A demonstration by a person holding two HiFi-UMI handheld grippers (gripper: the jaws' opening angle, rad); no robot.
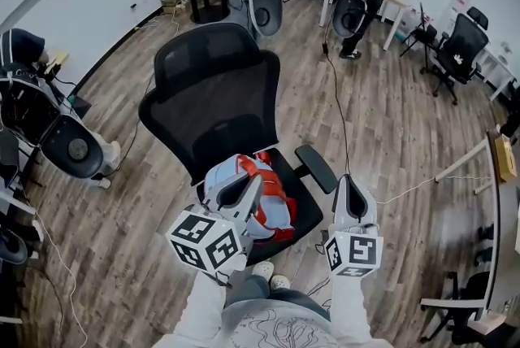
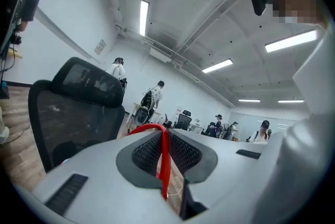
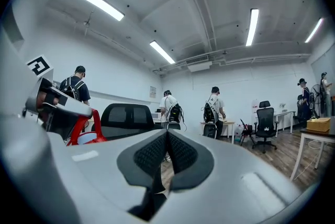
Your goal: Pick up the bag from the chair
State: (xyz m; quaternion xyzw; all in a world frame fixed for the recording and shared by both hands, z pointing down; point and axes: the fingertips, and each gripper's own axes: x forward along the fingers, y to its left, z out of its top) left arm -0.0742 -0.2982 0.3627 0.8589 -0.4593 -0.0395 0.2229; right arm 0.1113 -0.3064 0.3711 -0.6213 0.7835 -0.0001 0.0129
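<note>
Left gripper clamps red strap of blue-and-red bag.
Bag on mesh office chair; right gripper closed, empty.

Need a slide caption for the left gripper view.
Left gripper, jaws shut on the red bag strap, with the black office chair behind.

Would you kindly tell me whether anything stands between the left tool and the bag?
Nothing visible does: the left tool is shut on the red strap of the bag, which is over the chair seat. The right tool is shut and empty.
</note>
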